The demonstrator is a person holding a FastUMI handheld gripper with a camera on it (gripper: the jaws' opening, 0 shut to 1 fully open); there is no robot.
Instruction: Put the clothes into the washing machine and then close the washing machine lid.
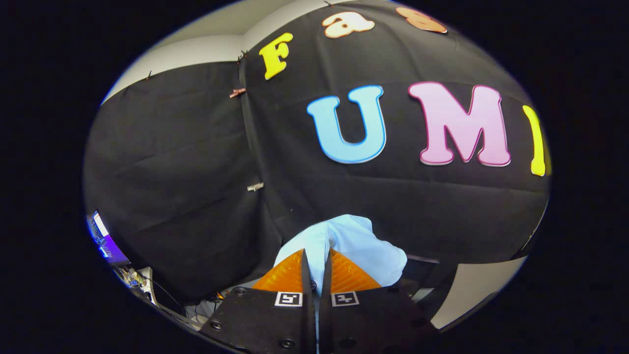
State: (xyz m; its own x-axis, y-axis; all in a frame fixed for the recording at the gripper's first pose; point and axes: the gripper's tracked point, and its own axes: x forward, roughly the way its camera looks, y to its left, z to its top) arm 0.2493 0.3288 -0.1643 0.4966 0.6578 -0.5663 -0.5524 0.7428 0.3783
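Black cloth walled the booth behind everything, with a pale wall strip at eleven o'clock above it and a cluttered corner of cables (pixel 147 285) low at eight o'clock. Against that backdrop a light blue garment (pixel 358 246) bunched up just ahead of the fingertips, spilling toward one o'clock and drooping right. The gripper (pixel 315 268) was clenched on a fold of that garment, both fingers pressing it between them, so the cloth hung lifted, carried along the fingers' own axis. Where the washing machine lay could not be told.
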